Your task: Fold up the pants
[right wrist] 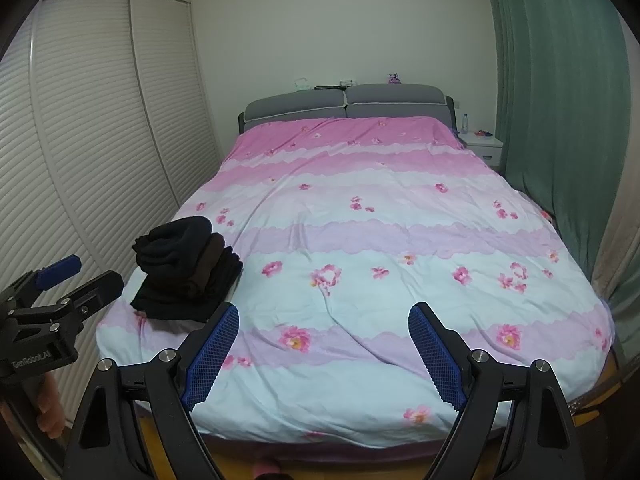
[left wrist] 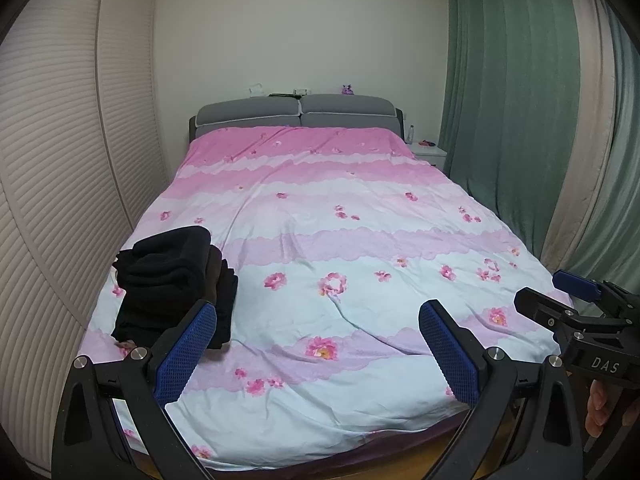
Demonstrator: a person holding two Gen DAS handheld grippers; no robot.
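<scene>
Dark folded pants (left wrist: 172,280) beyond left tool (left wrist: 318,356).

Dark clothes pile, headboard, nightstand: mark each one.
dark clothes pile (right wrist: 188,268), right wrist view, middle of the stack.
headboard (left wrist: 340,110), left wrist view, right cushion.
nightstand (right wrist: 482,144), right wrist view, top surface.

A bed (left wrist: 320,420) is covered by a quilt (right wrist: 360,240) banded in pink, lilac and pale blue and printed with pink flowers. A grey padded headboard (left wrist: 292,114) is set against the white wall. Louvred wardrobe doors (left wrist: 60,160) are seen beyond the bed's left edge, green curtains (right wrist: 560,100) beyond its right edge. A white nightstand (right wrist: 482,145) carrying a bottle (right wrist: 464,122) is placed by the far right corner.
</scene>
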